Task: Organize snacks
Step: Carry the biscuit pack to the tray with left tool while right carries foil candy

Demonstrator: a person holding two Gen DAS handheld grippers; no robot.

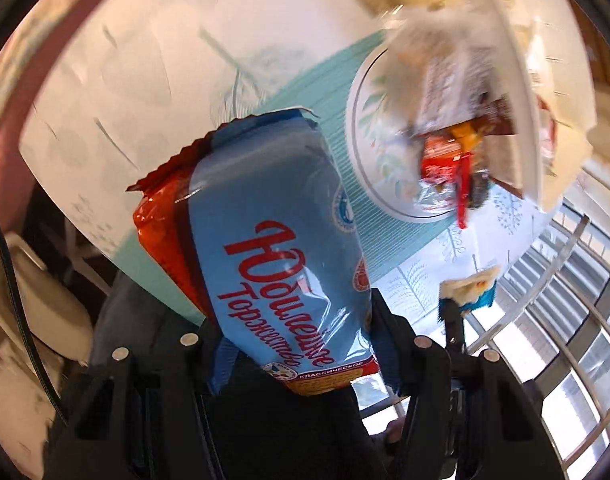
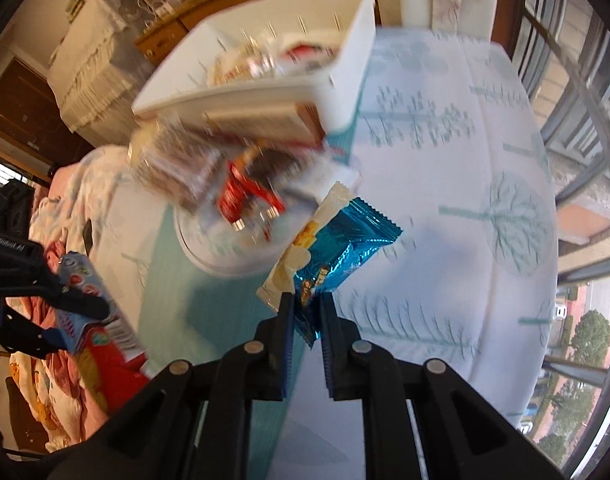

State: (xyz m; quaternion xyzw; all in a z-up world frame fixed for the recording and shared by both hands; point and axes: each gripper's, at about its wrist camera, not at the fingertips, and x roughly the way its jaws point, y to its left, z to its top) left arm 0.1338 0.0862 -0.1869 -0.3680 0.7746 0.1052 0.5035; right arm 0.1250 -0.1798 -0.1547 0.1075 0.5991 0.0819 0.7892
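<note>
My left gripper is shut on a blue and red biscuit pack and holds it above the table; it also shows in the right wrist view, at the left. My right gripper is shut on a small shiny blue snack packet, also seen in the left wrist view. A white plate holds a pile of wrapped snacks; the pile is blurred in the right wrist view. A white bin with snacks stands just behind the plate.
The round table carries a white cloth with teal tree prints and a teal placemat under the plate. A window with metal bars is on the right. Bedding and a wooden cabinet lie to the left and behind.
</note>
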